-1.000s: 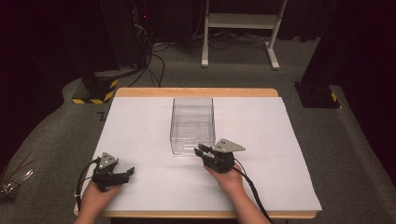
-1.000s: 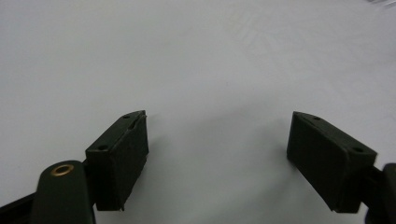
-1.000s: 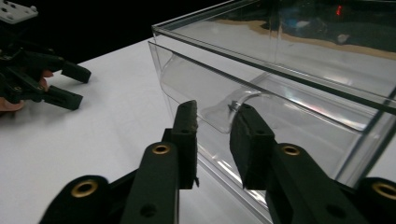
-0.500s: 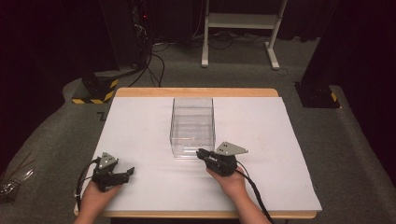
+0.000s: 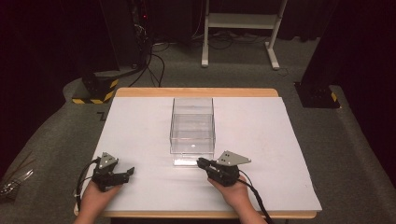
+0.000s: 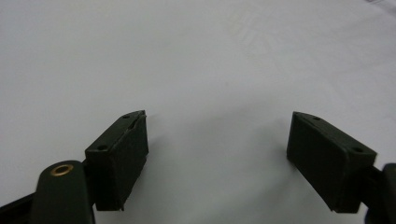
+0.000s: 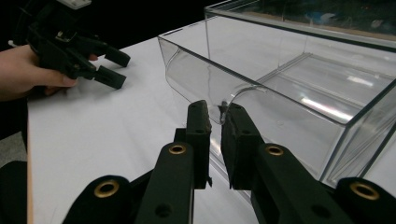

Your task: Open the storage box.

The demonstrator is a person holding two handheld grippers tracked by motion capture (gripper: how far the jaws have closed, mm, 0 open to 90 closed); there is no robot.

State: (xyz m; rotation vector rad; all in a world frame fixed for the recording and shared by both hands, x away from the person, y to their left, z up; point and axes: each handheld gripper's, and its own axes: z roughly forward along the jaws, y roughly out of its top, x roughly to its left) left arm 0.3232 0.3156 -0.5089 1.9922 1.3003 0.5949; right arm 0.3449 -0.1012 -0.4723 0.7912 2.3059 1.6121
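Observation:
A clear plastic box (image 5: 192,126) stands open-topped in the middle of the white table (image 5: 140,121). Its curved front lip (image 7: 224,108) faces the near edge. My right gripper (image 5: 201,163) lies low at that lip, its jaws nearly together with the thin clear edge between them (image 7: 215,119). My left gripper (image 5: 129,173) rests on the table at the near left, apart from the box. Its jaws stand wide open over bare white surface (image 6: 217,140). The left gripper (image 7: 109,65) and its hand also appear far off in the right gripper view.
Behind the table stand a white frame (image 5: 238,21), dark equipment with cables (image 5: 140,46) and a yellow-black striped base (image 5: 95,88). A black post base (image 5: 317,93) sits at the right. Small shiny items (image 5: 11,184) lie on the floor at the left.
My right gripper has drawn back a little toward the near edge at the box's front lip. The left gripper has stayed put.

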